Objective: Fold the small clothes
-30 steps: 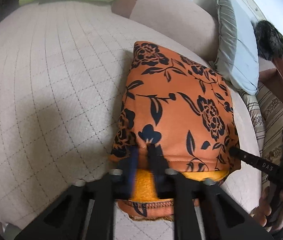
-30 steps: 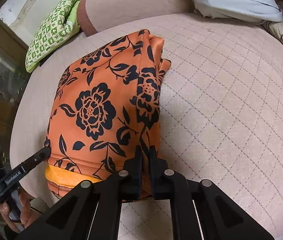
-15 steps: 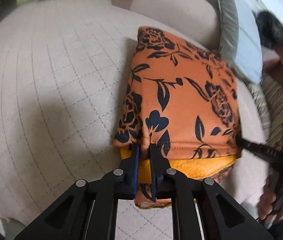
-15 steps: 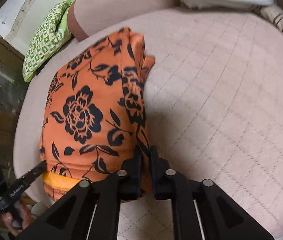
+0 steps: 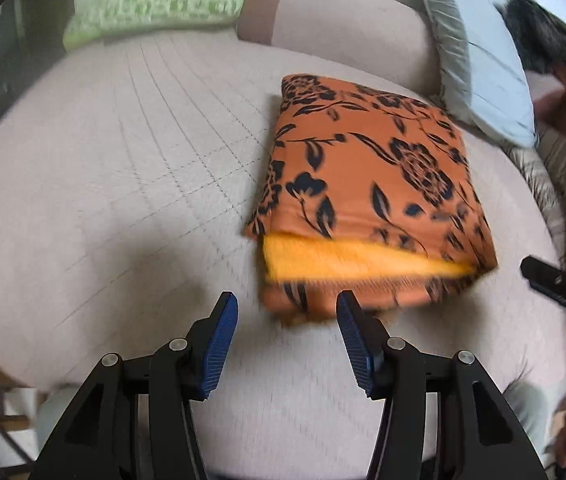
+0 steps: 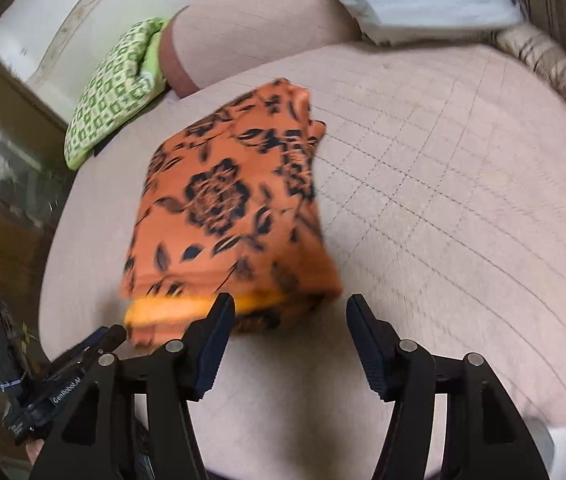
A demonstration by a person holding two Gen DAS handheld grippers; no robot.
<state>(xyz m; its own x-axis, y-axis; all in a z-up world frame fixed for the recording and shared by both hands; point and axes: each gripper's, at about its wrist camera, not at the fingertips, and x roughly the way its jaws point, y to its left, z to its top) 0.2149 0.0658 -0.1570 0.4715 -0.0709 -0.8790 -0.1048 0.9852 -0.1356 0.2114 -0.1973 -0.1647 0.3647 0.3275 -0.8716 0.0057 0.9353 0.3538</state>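
Folded orange garment [image 5: 367, 184] lies just ahead of my left gripper [image 5: 286, 334] and right gripper [image 6: 290, 336], near edge showing yellow lining. Both jaws have just been opening, nothing between them. Bare quilted cushion [image 6: 463, 208] spreads beside it.

1. Orange floral garment [image 5: 367, 168]: soft matt cloth, with a brighter, fleecy-looking orange inner layer at its near edge.
2. Quilted cushion [image 5: 131, 168]: pale matt fabric stitched in a grid.
3. Left gripper [image 5: 287, 320]: matt black plastic with ribbed blue pads [image 5: 219, 344] and small shiny metal screws.
4. Green cushion [image 6: 111, 92]: patterned woven cloth.
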